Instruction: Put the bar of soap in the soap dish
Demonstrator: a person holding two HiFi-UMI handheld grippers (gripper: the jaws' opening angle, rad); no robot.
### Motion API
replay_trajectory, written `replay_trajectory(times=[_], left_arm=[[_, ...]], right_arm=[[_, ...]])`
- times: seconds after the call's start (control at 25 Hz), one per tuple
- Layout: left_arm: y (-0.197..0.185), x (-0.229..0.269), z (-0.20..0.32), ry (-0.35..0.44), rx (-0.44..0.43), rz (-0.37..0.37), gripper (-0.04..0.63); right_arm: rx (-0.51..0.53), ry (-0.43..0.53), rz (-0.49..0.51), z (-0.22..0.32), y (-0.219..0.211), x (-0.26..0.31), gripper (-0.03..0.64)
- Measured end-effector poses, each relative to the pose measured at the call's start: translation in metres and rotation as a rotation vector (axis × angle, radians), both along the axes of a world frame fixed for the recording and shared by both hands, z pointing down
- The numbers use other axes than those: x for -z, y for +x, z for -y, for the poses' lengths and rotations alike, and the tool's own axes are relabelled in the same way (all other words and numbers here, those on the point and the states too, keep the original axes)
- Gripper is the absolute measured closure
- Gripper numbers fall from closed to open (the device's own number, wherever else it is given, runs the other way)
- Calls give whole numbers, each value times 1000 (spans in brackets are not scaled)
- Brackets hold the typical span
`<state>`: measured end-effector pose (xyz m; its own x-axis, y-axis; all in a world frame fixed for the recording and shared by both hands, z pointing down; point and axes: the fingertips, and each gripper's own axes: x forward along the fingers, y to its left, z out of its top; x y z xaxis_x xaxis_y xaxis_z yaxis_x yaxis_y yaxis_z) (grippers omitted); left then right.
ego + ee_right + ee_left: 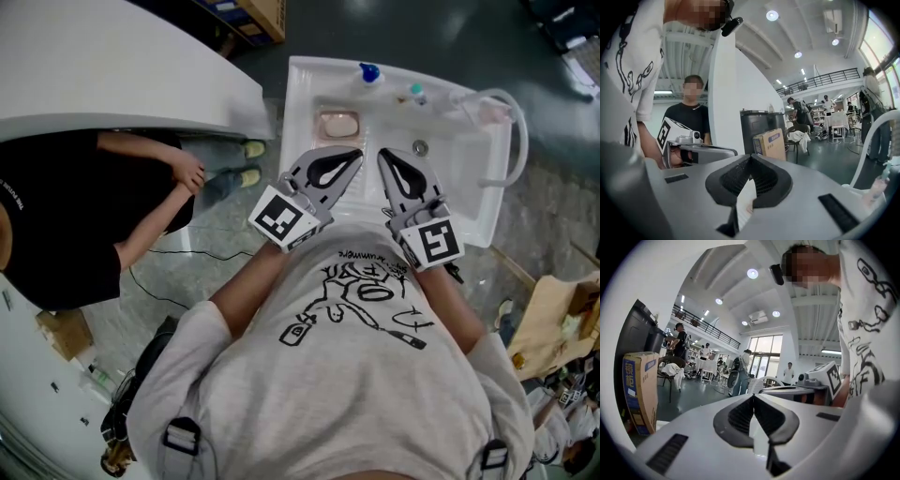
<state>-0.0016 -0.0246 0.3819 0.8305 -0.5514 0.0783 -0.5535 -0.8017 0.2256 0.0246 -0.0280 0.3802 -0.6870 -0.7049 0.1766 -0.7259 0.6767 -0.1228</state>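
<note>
In the head view a pale pink bar of soap [337, 123] lies in the soap dish [322, 132] at the back left of the white sink [300, 103]. Both grippers are held up in front of the person's chest, on the near side of the sink and well apart from the soap. My left gripper [355, 155] is shut, its fingertips meeting with nothing between them [753, 396]. My right gripper [383, 154] is also shut and empty [750, 157]. Both gripper views look out level into the hall and show neither soap nor dish.
A blue-capped bottle [369, 72] and a teal-capped one [416, 91] stand at the sink's back rim, by the drain [420, 147] and a white hose [516, 131]. A person in black [66, 216] stands at the left. A cardboard box [640, 390] sits on the floor.
</note>
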Motion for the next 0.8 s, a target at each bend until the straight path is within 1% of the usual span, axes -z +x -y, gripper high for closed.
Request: replay_trajectory(times=[0.08,0.12,0.2,0.28,0.36,0.44,0.64,0.8], left_arm=[[0,15,-6,-10,-9,-37,586],[0,23,-9,-6,-10,-50,586],[-2,39,-14,12,-9,-76,586],[-2,55,-20,34,-15,-94,588],[-1,69,-28,49,-25,-97,588],[0,81,-36,59,-24,-94,588],[-5,101,-45,69,21,-90,588],[-14,109,-46,78,55,-107,588]], right_arm=[[17,13,22,-7,-4,12,595],[28,18,17,-11,-5,17,595],[43,30,10,-17,-7,28,595],[31,43,51,-21,-9,44,595],[41,47,66,-28,-10,57,594],[69,49,59,-37,-11,65,594],[40,60,103,-43,-10,96,595],[44,89,96,-50,-13,109,595]])
